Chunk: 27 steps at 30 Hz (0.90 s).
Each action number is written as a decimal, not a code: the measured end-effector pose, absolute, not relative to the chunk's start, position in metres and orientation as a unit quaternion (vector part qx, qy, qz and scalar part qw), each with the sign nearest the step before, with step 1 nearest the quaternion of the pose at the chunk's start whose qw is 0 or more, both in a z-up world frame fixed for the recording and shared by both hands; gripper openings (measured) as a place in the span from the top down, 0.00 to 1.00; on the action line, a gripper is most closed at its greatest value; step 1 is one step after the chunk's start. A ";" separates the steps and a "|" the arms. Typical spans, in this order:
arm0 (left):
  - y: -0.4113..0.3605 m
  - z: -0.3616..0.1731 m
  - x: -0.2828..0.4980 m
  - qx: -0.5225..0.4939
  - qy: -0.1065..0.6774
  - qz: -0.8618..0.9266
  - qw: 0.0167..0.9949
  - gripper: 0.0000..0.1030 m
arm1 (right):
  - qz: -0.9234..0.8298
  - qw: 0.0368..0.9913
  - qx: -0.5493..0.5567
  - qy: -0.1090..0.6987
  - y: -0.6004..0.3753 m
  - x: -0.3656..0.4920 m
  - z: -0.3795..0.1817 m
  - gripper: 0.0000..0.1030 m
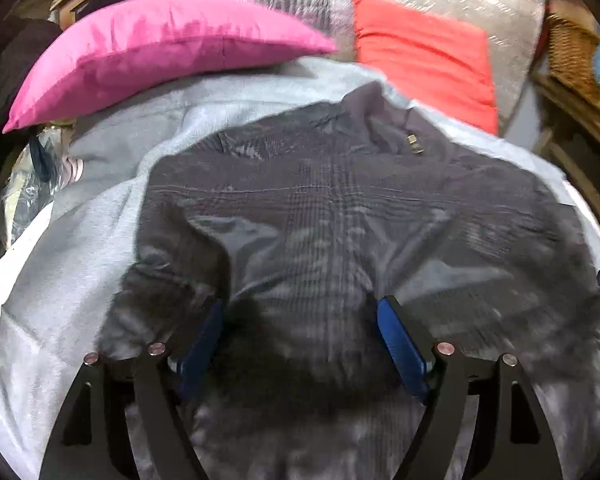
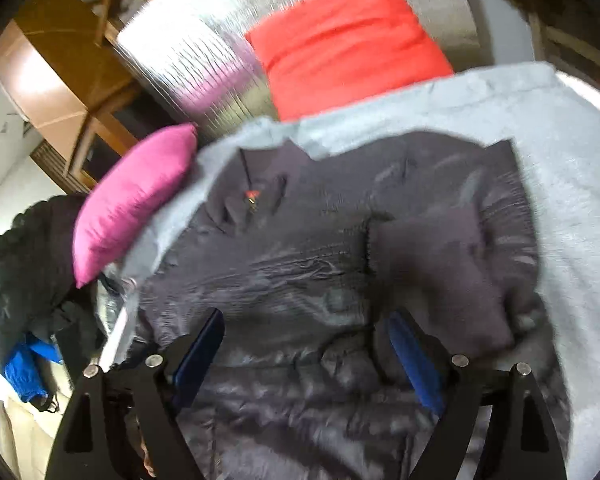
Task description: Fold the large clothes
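Across the grey blanket (image 1: 80, 248) lies the dark jacket (image 1: 340, 208), spread flat, collar at the far end, hem nearest both tools. Left tool (image 1: 300, 344) and right tool (image 2: 308, 352) hover just over the near part, jaws wide with nothing gripped. Its long axis runs near-to-far, so neither hand seems clearly nearer.

honestly can't read any text or brand here, the tiny red mark on the dark jacket (image 2: 253, 196) is too blurry
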<state>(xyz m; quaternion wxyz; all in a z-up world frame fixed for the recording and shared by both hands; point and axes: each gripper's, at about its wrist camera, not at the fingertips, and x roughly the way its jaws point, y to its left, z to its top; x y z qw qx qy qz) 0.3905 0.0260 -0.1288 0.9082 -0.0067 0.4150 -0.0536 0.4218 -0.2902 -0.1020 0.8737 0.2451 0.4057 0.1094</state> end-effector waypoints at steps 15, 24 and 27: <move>0.184 -0.126 0.230 -0.068 0.410 0.001 0.910 0.17 | 0.042 0.856 0.267 0.440 -0.379 0.190 -0.132 0.15; 0.183 -0.128 0.255 -0.104 0.418 0.029 0.902 0.17 | 0.103 0.834 0.374 0.393 -0.371 0.228 -0.113 0.15; 0.191 -0.140 0.247 -0.106 0.435 0.025 0.894 0.17 | 0.023 0.852 0.307 0.424 -0.376 0.239 -0.121 0.15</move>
